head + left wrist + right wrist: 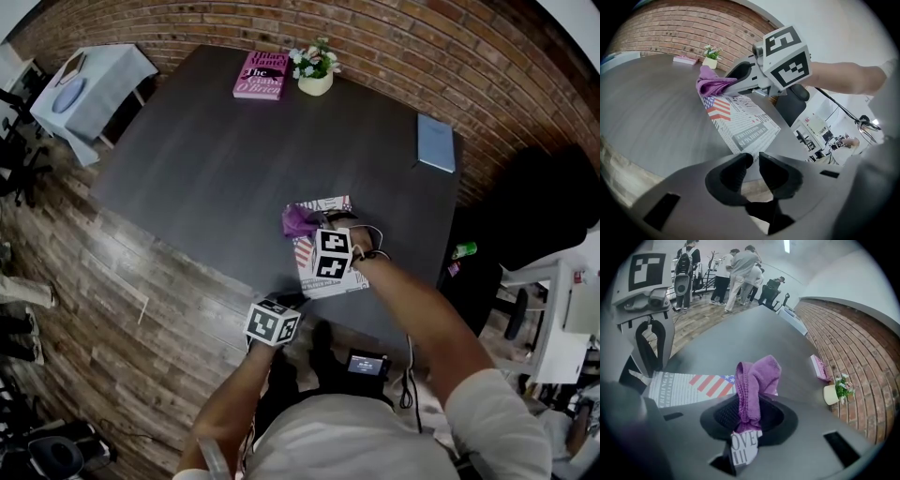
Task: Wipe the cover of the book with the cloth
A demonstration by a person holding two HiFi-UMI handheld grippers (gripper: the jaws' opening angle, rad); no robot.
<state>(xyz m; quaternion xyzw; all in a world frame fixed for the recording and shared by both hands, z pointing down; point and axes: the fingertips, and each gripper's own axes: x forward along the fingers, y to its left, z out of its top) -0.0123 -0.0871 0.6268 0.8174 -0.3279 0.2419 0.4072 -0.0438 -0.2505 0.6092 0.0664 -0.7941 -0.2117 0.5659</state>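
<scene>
One book (323,283) lies flat on the table (206,150), close to the near edge. Its long axis runs away from us with a slight tilt. The cloth (757,376) sits bunched at the far left corner of the cover. The right gripper (749,414) has its fingers clamped on the cloth and reaches over the cover from the near side.

Most of the cover therefore lies behind these fingers, toward us. We judge that the wiping stroke must draw back along the long axis, toward the near edge.

The left gripper (755,165) hangs at the near table edge, just off the near left corner of the book and clear of it. Its fingers stand nearly together, with a narrow gap between them and nothing in it. We judge it well placed to steady the book should the stroke drag it.
</scene>
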